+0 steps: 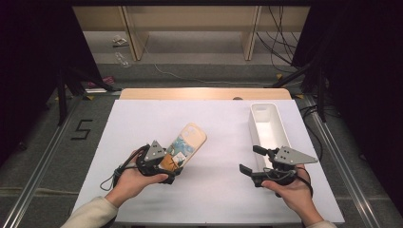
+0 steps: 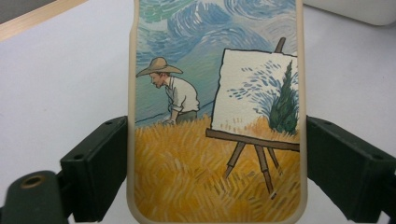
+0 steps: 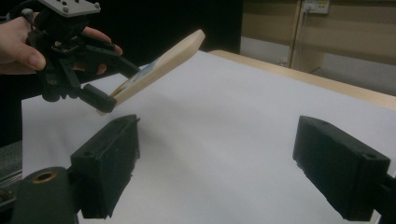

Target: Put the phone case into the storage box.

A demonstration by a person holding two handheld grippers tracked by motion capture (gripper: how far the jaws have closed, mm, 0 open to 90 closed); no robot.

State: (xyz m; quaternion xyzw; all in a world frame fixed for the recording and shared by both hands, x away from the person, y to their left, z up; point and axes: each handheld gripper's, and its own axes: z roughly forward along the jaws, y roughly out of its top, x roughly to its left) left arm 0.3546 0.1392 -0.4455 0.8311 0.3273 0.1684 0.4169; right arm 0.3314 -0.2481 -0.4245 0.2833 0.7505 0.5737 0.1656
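Note:
A phone case (image 1: 186, 142) printed with a painter in a straw hat, an easel and a wheat field (image 2: 215, 116) has a cream rim. My left gripper (image 1: 171, 164) is shut on its lower end, one black jaw pressed against each long side (image 2: 217, 172). In the right gripper view the phone case (image 3: 163, 63) is held off the table, its far end tilted upward, with the left gripper (image 3: 116, 86) and a hand at the upper left. My right gripper (image 1: 250, 159) stands open over bare white surface with nothing between its jaws (image 3: 215, 172).
A long white bin (image 1: 273, 105) lies lengthwise at the right of the white table cover (image 1: 214, 194), just beyond my right gripper. The wooden table edge (image 1: 204, 93) runs along the back. Cables and shelving stand on the floor behind.

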